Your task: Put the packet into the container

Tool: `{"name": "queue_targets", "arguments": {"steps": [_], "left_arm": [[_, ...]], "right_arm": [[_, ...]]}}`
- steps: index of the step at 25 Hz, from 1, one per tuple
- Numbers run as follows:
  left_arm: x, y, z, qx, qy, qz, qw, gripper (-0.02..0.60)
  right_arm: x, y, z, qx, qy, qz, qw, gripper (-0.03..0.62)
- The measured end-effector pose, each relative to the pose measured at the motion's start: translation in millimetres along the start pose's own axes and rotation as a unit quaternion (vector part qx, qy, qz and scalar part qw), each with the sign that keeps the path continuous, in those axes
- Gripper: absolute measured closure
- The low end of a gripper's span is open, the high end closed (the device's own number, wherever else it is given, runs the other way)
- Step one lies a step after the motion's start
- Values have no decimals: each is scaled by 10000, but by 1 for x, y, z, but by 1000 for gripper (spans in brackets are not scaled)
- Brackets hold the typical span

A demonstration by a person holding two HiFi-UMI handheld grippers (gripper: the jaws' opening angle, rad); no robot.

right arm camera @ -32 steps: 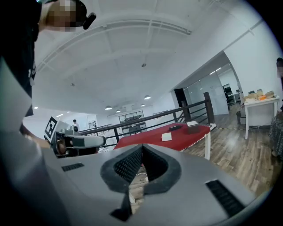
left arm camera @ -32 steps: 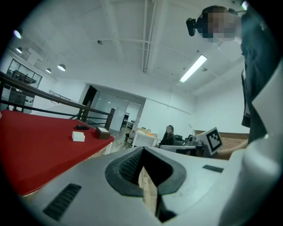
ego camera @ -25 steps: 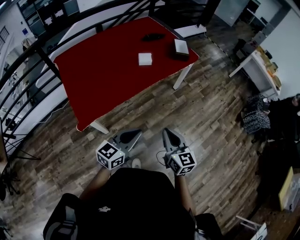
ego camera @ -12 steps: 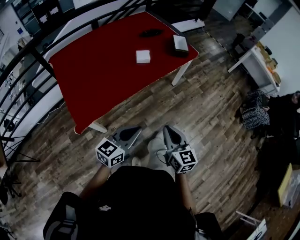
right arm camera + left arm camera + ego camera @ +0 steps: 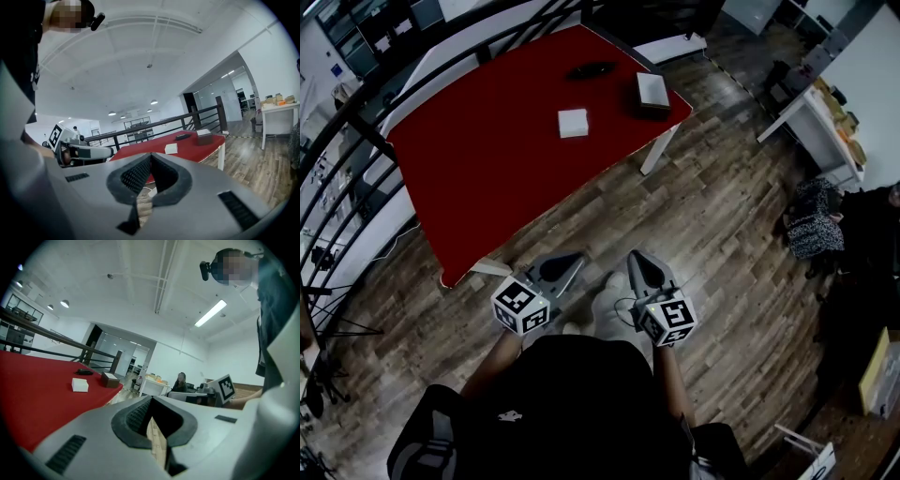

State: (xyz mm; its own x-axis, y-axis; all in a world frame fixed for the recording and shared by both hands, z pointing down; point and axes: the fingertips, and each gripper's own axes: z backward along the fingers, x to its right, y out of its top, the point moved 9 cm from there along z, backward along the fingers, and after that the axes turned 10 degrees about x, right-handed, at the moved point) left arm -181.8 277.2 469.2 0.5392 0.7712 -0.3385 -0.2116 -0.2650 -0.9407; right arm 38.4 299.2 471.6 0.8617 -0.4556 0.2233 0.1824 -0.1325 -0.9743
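A white packet lies on the red table, far ahead of both grippers. The container, a small brown box with a white top, stands near the table's right corner. In the left gripper view the packet and the container sit small on the red top; the right gripper view shows the packet and the container too. My left gripper and right gripper hang side by side over the wood floor, short of the table. Both are shut and hold nothing.
A flat black object lies at the table's far edge. A black railing runs behind and left of the table. At the right stand a white side table and a seated person. Wood floor lies between me and the table.
The table's near corner has slid down and to the left in the head view. Both grippers keep their places in the picture and stay shut. A light shoe now shows between them.
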Motion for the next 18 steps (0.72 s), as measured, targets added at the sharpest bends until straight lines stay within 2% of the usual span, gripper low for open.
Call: {"name": "queue_targets", "arguments": {"steps": [4,8,18], "left_arm": [[-13,2,-38,-18,-29,25,10000,575],[-27,5,-79,20,-2,18,10000,575],[-47,21,-165,24,216,-36,9998,575]], "right_arm": [[36,10,-18,155,10,-147,9998,572],[70,22,-40,208,181,5,9996,572],[149,51,-89,298,535,-21,9981,572]]}}
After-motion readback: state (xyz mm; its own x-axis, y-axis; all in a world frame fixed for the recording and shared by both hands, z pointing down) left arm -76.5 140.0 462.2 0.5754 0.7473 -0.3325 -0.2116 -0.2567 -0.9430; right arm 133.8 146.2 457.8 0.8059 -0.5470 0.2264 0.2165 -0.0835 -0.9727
